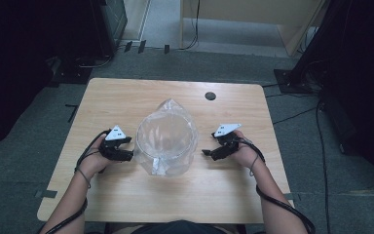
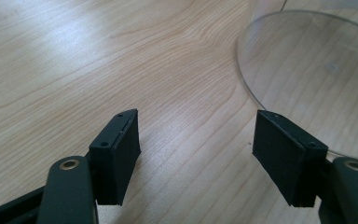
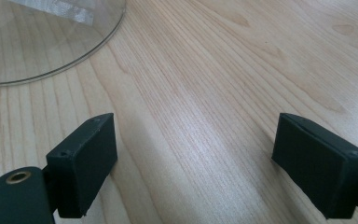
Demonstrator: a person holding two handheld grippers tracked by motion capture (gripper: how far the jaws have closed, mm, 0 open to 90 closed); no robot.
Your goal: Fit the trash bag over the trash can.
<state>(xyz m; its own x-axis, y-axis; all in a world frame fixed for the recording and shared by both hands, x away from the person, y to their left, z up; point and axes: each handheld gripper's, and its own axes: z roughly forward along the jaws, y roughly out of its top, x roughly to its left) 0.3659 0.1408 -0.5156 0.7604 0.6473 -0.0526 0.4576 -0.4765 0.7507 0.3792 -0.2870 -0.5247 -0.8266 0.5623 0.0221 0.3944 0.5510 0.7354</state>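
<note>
Where the wooden table (image 1: 126, 195) is seen from the high view, a clear plastic bag (image 1: 166, 137) lies at the centre of the frame, its narrow end pointing toward the top and its broad, rounded end toward the bottom. Bare wood surrounds the bag on every side, with the widest open strip along the lower edge of the table. A small dark round hole (image 1: 210, 96) sits in the tabletop at upper right of the bag, near the far edge.

At the left of the bag, the left gripper (image 1: 126, 155) rests with its tips just beside the bag's rim; whether they touch it cannot be told from above. In the left gripper view, its jaws stand apart with only wood grain between them, and the bag's curved transparent edge (image 2: 247, 88) sweeps through the upper right of the frame, close to the right-hand jaw.

At the right of the bag, the right gripper (image 1: 209, 153) sits apart from it, with a strip of bare wood between. In the right gripper view, its jaws are released and spread wide over bare wood, the bag's edge (image 3: 107, 35) curving across the upper left corner.
</note>
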